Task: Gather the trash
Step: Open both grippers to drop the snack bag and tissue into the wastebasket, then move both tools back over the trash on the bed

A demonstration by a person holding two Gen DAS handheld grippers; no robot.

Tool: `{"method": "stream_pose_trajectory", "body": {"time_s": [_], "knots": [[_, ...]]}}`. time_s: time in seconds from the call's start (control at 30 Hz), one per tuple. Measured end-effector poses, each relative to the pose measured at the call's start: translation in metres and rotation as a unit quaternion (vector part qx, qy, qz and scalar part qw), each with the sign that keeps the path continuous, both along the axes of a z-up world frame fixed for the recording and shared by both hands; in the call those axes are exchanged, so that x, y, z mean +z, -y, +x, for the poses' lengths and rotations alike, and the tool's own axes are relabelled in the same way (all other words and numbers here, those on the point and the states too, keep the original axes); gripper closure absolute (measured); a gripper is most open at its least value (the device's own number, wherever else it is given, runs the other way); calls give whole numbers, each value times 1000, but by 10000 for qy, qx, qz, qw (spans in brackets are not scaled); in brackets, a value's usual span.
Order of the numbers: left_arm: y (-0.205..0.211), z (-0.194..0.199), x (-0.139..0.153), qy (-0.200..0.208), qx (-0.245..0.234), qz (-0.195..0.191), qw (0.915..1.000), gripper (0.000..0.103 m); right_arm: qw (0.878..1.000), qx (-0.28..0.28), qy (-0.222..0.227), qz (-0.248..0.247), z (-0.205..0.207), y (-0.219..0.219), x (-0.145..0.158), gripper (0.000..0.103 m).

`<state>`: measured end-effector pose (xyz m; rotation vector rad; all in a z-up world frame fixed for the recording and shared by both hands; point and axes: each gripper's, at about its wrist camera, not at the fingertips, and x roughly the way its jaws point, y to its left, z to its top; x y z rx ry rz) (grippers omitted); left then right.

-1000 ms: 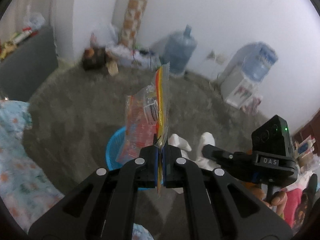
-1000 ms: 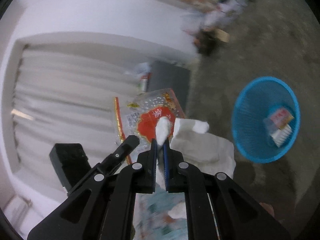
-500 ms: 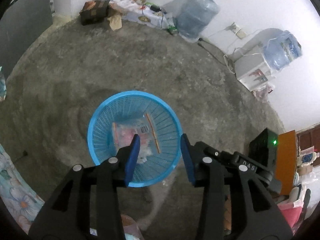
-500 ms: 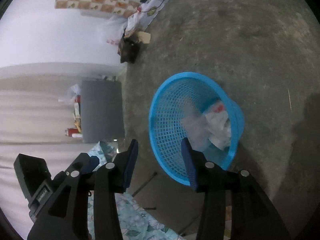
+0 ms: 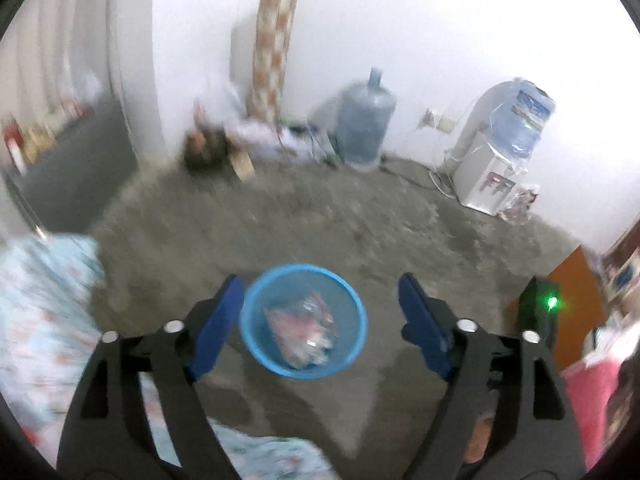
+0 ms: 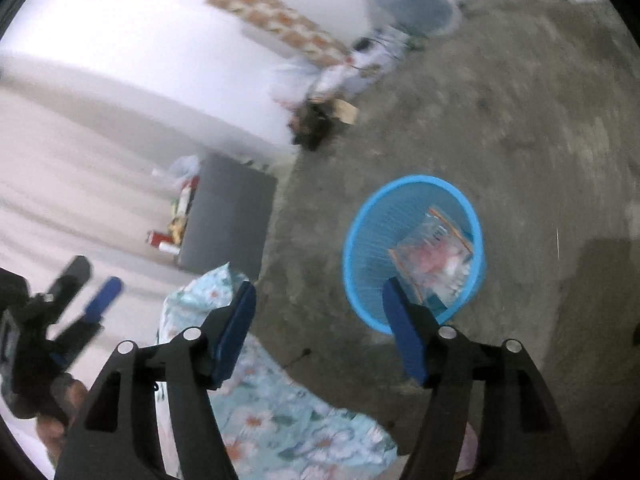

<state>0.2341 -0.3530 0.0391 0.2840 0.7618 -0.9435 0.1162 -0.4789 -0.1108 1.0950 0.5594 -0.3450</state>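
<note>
A round blue mesh basket stands on the grey concrete floor, and crumpled clear and red snack wrappers lie inside it. My left gripper hovers above and short of the basket; its jaws are opening, wide apart, with nothing between them. In the right wrist view the same basket sits to the right, holding the wrappers and some white paper. My right gripper is also opening and holds nothing; its right finger overlaps the basket's near rim. The left gripper shows blurred at the far left.
A floral bedsheet lies at the near left. Against the far wall stand a blue water jug, a white water dispenser, a rolled patterned mat and a low pile of clutter. A grey cabinet stands left.
Both grippers let go of their trash: the wrapper and the white tissue dropped into the basket. Both pairs of jaws went from shut to wide apart, and both cameras pulled up and back.
</note>
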Motion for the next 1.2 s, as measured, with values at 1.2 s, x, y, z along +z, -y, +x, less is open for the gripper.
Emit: {"method": "stream_pose_trajectory", "body": {"time_s": [1.2], "knots": [[-379, -147, -5, 1164, 2700, -86, 9558, 19, 9213, 2627, -268, -2853, 64, -248, 124, 7]]}}
